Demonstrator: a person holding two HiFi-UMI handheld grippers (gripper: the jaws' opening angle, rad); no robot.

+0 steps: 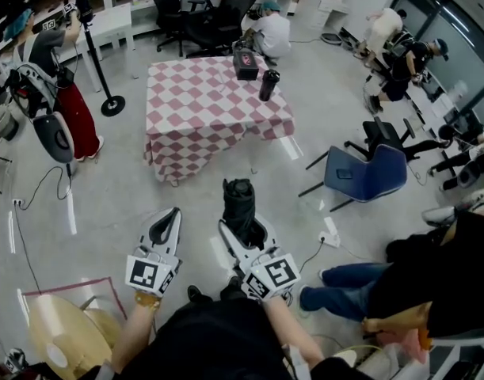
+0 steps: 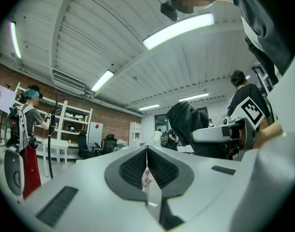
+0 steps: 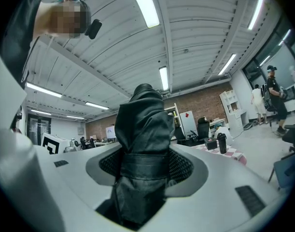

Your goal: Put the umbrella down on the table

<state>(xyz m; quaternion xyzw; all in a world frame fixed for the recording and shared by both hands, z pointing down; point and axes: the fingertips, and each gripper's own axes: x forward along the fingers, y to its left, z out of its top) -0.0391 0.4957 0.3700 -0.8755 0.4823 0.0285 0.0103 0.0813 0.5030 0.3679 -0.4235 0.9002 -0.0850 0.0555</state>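
Note:
A folded black umbrella (image 1: 239, 200) stands upright in my right gripper (image 1: 243, 232), which is shut on it just around its strap band. In the right gripper view the umbrella (image 3: 142, 129) fills the space between the pads of that gripper (image 3: 145, 166). My left gripper (image 1: 166, 226) hangs to the left of it, shut and holding nothing. In the left gripper view the left gripper (image 2: 147, 166) shows only a thin slit, with the umbrella (image 2: 186, 122) off to the right. The table (image 1: 202, 109), under a pink-and-white checked cloth, stands some way ahead on the grey floor.
A black box (image 1: 245, 63) and a black tumbler (image 1: 268, 85) stand at the table's far right. A blue chair (image 1: 368, 172) is to the right, a seated person (image 1: 400, 283) nearer. On the left are a person in red trousers (image 1: 67, 93) and a pole stand (image 1: 111, 105).

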